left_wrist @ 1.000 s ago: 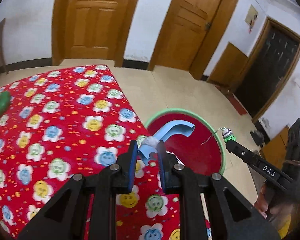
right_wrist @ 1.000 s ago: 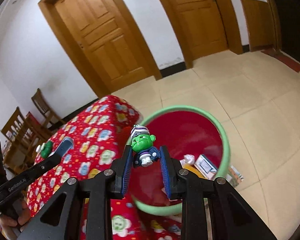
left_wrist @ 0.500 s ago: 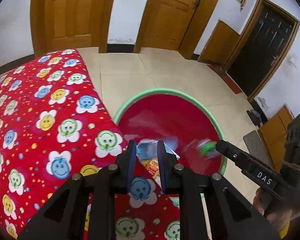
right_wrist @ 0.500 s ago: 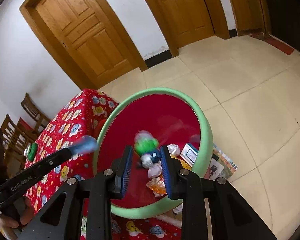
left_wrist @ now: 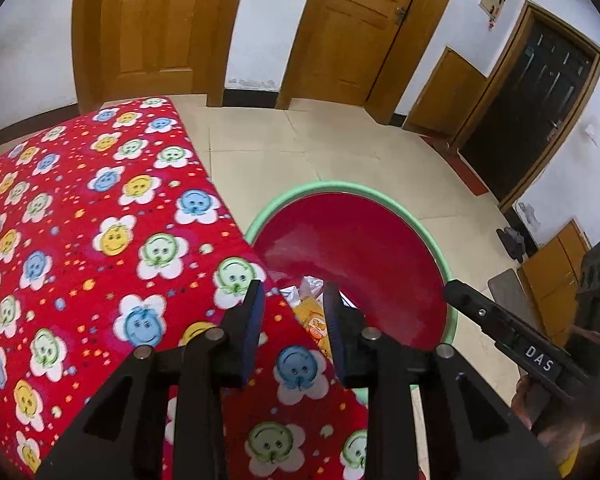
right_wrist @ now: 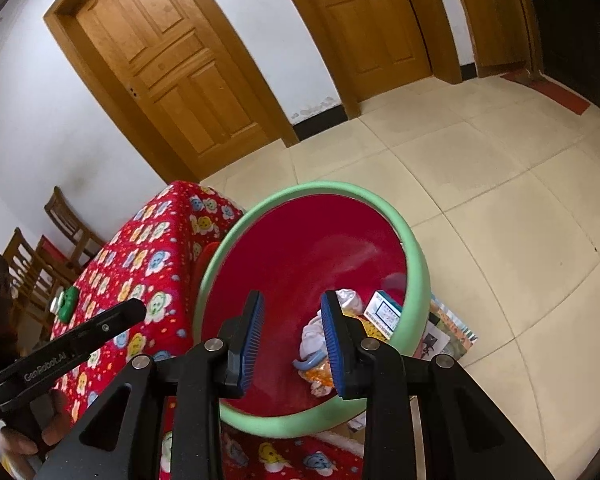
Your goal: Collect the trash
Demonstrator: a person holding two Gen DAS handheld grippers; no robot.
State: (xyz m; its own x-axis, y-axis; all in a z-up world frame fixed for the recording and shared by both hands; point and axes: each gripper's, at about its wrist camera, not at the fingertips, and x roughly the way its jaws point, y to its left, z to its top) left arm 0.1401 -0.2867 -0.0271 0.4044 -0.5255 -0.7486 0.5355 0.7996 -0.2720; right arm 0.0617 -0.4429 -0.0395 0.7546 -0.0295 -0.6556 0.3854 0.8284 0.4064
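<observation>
A red bin with a green rim (left_wrist: 432, 240) (right_wrist: 414, 248) stands on the floor beside the table. Inside lie several pieces of trash: white crumpled paper (right_wrist: 314, 334), a blue curved piece (right_wrist: 308, 362), an orange wrapper (left_wrist: 314, 320) (right_wrist: 320, 374) and a small box (right_wrist: 382, 312). My left gripper (left_wrist: 293, 296) is open and empty at the table edge, over the bin's near rim; it also shows in the right wrist view (right_wrist: 100, 330). My right gripper (right_wrist: 291, 306) is open and empty above the bin; its finger (left_wrist: 484, 312) shows in the left wrist view.
The table has a red cloth with flower faces (left_wrist: 100, 240) (right_wrist: 156, 256). A green object (right_wrist: 67, 300) lies on its far side. Papers (right_wrist: 448, 332) lie on the tiled floor behind the bin. Wooden chairs (right_wrist: 56, 232) stand past the table; doors line the walls.
Both grippers have opened. The blue piece from the left gripper and the green figure from the right gripper have dropped into the bin. Both grippers moved over the bin.
</observation>
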